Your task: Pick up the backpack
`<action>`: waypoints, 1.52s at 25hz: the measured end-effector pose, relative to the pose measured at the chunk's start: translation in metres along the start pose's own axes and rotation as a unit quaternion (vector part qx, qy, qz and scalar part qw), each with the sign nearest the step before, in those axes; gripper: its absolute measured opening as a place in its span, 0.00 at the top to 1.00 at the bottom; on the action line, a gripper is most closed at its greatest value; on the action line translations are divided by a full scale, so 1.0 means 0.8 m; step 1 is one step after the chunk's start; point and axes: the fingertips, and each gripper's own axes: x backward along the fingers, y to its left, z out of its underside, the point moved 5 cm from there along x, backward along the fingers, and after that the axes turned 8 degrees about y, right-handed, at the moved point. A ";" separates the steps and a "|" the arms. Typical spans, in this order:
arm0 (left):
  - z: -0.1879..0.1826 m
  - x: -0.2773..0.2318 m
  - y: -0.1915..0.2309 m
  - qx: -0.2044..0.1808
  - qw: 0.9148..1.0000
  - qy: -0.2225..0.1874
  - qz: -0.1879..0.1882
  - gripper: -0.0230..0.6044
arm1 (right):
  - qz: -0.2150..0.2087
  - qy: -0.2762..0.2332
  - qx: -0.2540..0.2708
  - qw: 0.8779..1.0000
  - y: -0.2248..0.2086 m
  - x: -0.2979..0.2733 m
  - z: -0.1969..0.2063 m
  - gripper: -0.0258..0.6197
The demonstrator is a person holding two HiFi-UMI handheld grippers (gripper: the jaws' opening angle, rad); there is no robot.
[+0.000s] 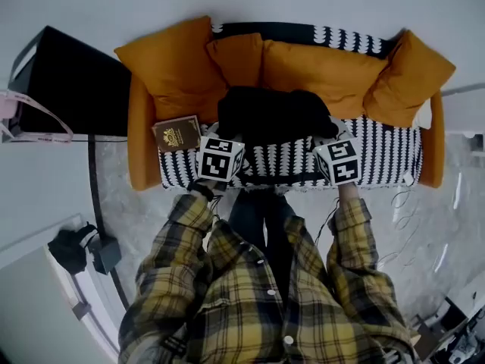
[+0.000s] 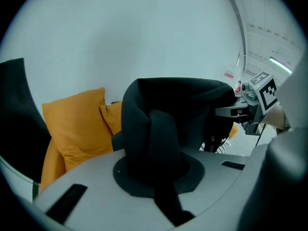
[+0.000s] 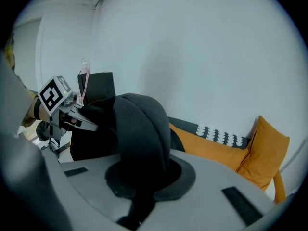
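The black backpack [image 1: 276, 116] hangs between my two grippers, just above the sofa seat [image 1: 379, 154]. My left gripper [image 1: 225, 144] is shut on a black padded strap [image 2: 159, 143] at the bag's left side. On the bag's right side, my right gripper [image 1: 331, 146] is shut on another black strap [image 3: 144, 143]. Each strap runs down into the closed jaws and hides the pads. In the left gripper view the right gripper [image 2: 250, 110] shows beyond the bag. The right gripper view shows the left gripper [image 3: 65, 117] the same way.
An orange sofa with several orange cushions [image 1: 174, 63] stands against the white wall. A brown book [image 1: 176, 133] lies on the seat's left end. A black cabinet [image 1: 72, 82] is left of the sofa. Cables [image 1: 405, 211] lie on the floor at right.
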 end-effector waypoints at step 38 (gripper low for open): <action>-0.087 0.297 -0.075 -0.094 0.982 -0.162 0.016 0.91 | 0.026 -0.213 0.076 0.974 0.066 0.290 -0.129 0.92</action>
